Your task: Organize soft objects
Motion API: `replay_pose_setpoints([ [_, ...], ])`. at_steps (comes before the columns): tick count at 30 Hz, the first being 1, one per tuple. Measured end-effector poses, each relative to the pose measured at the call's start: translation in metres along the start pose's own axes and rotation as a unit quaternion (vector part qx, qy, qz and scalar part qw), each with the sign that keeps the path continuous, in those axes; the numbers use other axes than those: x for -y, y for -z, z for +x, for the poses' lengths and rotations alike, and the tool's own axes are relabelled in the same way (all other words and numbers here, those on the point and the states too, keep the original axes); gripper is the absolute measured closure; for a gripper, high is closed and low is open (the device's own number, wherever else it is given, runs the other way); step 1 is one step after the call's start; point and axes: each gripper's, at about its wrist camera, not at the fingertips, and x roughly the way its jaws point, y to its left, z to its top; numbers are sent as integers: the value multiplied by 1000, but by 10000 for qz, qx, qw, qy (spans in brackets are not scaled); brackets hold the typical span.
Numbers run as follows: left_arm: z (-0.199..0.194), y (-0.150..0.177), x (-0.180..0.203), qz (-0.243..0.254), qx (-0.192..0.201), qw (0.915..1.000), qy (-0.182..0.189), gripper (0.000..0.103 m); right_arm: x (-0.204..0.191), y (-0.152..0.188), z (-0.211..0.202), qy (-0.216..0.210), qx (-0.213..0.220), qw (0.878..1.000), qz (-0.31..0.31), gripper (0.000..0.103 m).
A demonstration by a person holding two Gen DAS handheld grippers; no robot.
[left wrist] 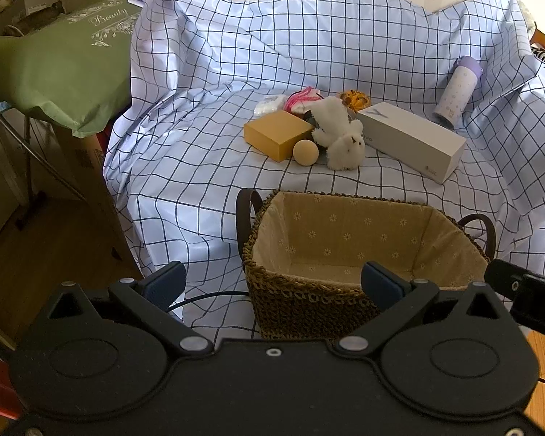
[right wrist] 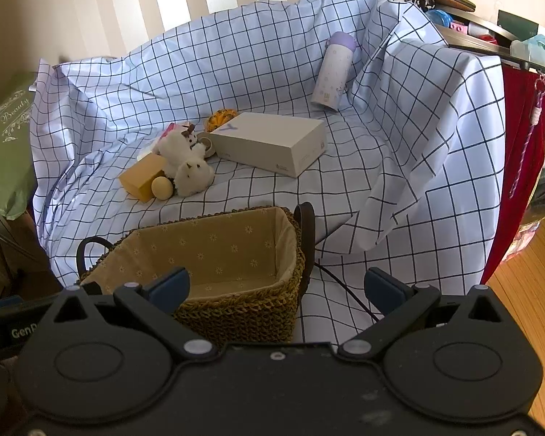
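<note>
Nearest to both lenses, black gripper bodies with blue-padded fingers. Left gripper point(left wrist: 272, 283): jaws spread wide, nothing between the pads, hanging over the near rim of a woven basket point(left wrist: 309, 301). Right gripper point(right wrist: 276, 287): jaws also spread wide and holding nothing, its left finger over the basket point(right wrist: 250, 312), its right finger over the checked cloth point(right wrist: 399, 152).

Basket lined with tan flowered fabric, a dark handle at each short end, nothing inside, standing on the cloth point(left wrist: 185, 167) at the near edge.

Beyond the basket, at 12 o'clock in the left wrist view, a small cluster of things:
- white plush toy point(left wrist: 339, 134), lying on its side, in the middle of the cluster; in the right wrist view the same toy point(right wrist: 187, 161) at about 11 o'clock from the basket
- pale round ball point(left wrist: 306, 152), just beside the toy at its 9 o'clock, touching a yellow box point(left wrist: 278, 134)
- pink and white soft item point(left wrist: 303, 100) and orange item point(left wrist: 354, 100), behind the toy at 12 o'clock, partly hidden
- small white packet point(left wrist: 270, 105) at 11 o'clock
- long white box point(left wrist: 412, 140) at the toy's 3 o'clock, flat on the cloth

Purple-capped bottle point(left wrist: 456, 91) at 2 o'clock, tilted, leaning on a raised cloth fold, well apart from the cluster.

Green cover with white print point(left wrist: 61, 61) at 10 o'clock, off the cloth.
</note>
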Motion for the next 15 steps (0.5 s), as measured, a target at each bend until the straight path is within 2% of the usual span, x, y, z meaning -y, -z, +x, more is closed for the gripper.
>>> replay_pose_setpoints([
  [15,-1,-3,0,0,-41,10000,12,3,0,0,0,2,-1,10000,0,0],
])
